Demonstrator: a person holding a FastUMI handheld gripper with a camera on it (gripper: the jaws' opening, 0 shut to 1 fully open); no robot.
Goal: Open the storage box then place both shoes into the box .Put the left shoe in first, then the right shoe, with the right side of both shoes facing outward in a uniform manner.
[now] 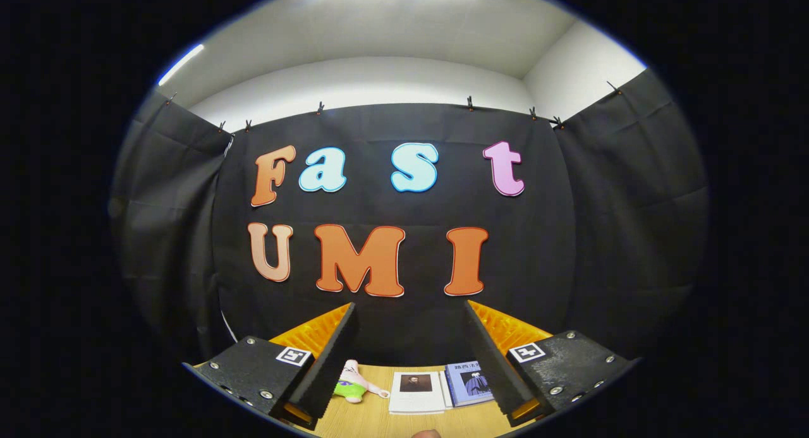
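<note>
My gripper (409, 321) is held up high and level, looking at the booth's black cloth wall. Its two fingers stand wide apart with nothing between them. One fingertip (344, 324) rises at the left and the other stands at the right. Far below, between the fingers, lies a wooden table (373, 419).
On the table's far side lie a small plush toy (351, 384), a white booklet (416, 392) and a blue book (468, 382). The black cloth wall (404, 204) hangs close behind the table, with white wall and ceiling above it.
</note>
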